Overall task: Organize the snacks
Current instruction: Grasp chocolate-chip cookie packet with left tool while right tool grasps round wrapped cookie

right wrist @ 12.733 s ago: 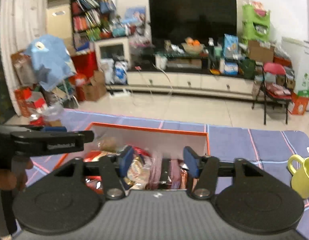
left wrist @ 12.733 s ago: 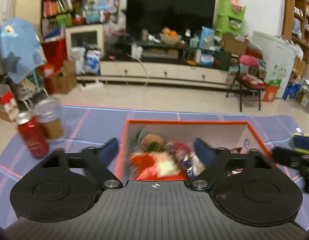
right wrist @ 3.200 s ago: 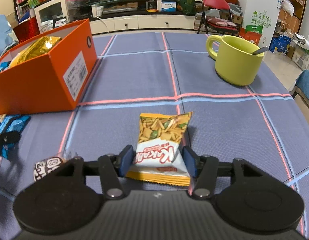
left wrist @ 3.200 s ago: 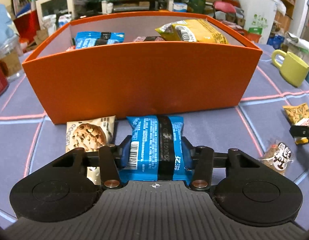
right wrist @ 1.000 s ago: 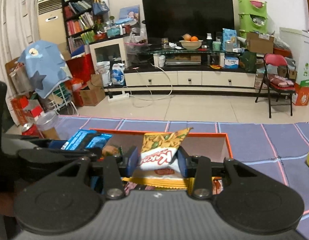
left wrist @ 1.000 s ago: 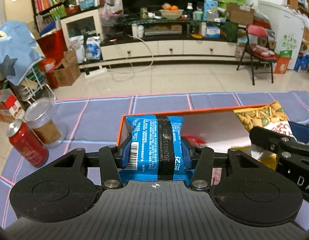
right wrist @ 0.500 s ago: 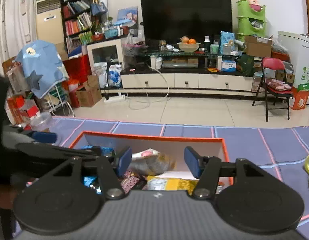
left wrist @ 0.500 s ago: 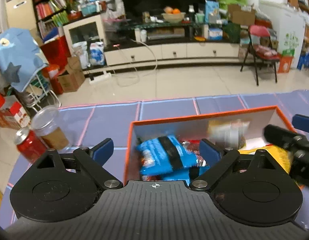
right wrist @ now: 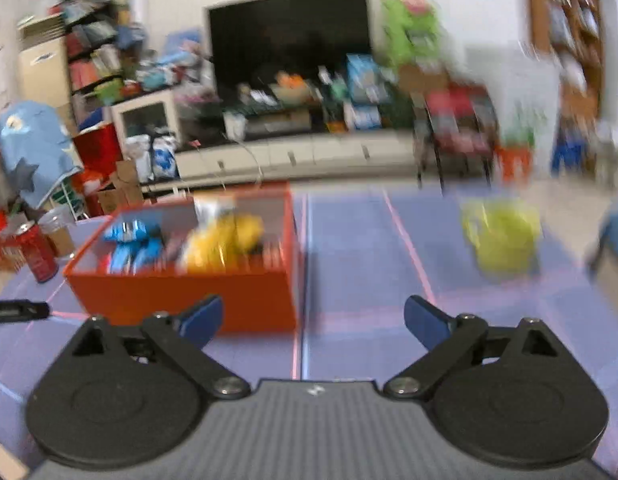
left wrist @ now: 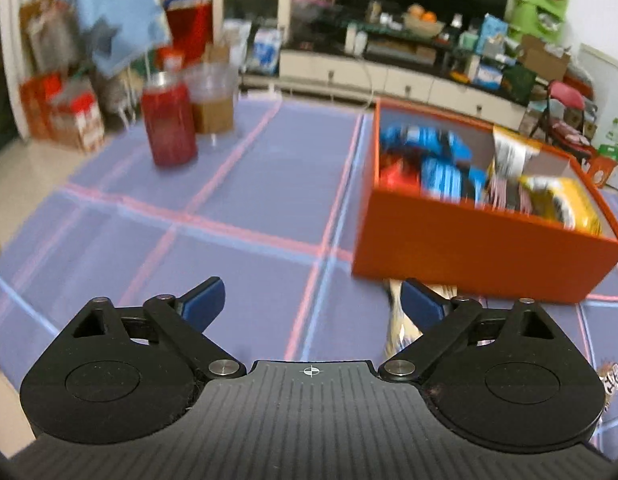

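Note:
An orange box (left wrist: 469, 248) stands on the checked cloth and holds several snack packets, among them blue ones (left wrist: 441, 168) and a yellow one (left wrist: 565, 200). My left gripper (left wrist: 311, 292) hangs open over bare cloth, left of the box's near corner, with nothing between its fingers. A cookie packet (left wrist: 395, 320) lies in front of the box, partly behind the right finger. In the right wrist view the box (right wrist: 189, 296) sits ahead to the left. The right gripper (right wrist: 313, 308) has its jaws opening, nothing between them. This view is blurred.
A red can (left wrist: 169, 124) and a clear cup (left wrist: 211, 100) of brown stuff stand at the table's far left. A yellow-green mug (right wrist: 501, 240) sits to the right. A small wrapped snack (left wrist: 611, 378) lies at the right edge. The left gripper's tip (right wrist: 17, 308) shows.
Both grippers let go of their packets, the blue one and the yellow one, into the box and opened wide. Both then drew back, the left swinging leftward and the right rightward.

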Action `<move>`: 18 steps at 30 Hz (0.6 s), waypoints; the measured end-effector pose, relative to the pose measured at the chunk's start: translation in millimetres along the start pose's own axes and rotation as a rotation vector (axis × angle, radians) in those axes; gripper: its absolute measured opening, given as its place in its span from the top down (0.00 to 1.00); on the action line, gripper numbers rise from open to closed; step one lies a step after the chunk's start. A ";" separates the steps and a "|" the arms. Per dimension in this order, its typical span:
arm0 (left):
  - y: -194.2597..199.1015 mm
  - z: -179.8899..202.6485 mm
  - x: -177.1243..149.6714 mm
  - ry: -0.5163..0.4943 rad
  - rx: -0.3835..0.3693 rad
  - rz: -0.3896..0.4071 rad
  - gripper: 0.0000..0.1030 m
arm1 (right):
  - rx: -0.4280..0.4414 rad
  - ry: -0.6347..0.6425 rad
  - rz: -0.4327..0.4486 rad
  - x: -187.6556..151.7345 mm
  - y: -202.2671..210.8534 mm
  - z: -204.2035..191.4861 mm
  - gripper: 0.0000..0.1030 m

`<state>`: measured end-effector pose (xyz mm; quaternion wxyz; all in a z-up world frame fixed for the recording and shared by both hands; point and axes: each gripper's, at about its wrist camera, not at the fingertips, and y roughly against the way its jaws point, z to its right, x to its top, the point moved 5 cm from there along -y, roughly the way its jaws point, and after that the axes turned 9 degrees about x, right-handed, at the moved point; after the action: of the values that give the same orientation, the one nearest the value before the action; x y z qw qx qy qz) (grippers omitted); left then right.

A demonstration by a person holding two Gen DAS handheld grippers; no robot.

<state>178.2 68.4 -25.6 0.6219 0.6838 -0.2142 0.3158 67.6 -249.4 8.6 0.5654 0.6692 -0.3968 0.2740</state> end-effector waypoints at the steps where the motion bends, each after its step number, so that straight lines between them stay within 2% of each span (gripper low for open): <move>1: -0.6 3.4 -3.1 -0.005 -0.011 -0.007 0.24 | -0.003 -0.046 -0.039 -15.6 2.7 5.7 0.15; 5: 6.2 14.4 -8.1 -0.072 -0.012 0.035 0.24 | 0.007 -0.161 -0.182 -65.6 -3.6 6.6 0.26; 8: 3.9 14.7 -9.3 -0.075 -0.033 0.020 0.24 | 0.019 -0.202 -0.238 -82.8 -14.4 -2.7 0.27; 12: -1.8 7.4 -5.4 -0.049 -0.053 -0.006 0.24 | -0.008 -0.145 -0.281 -89.1 -39.8 -19.1 0.25; 13: -3.8 5.4 -4.3 -0.043 -0.055 -0.010 0.24 | -0.017 -0.129 -0.298 -88.6 -48.4 -19.9 0.20; 18: -9.2 0.4 -0.5 -0.029 -0.068 -0.024 0.24 | -0.051 -0.005 -0.253 -71.6 -71.6 -25.8 0.19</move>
<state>184.2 69.2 -32.5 0.6453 0.6694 -0.2253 0.2910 91.6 -205.1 -83.0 0.6111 0.7002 -0.3174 0.1885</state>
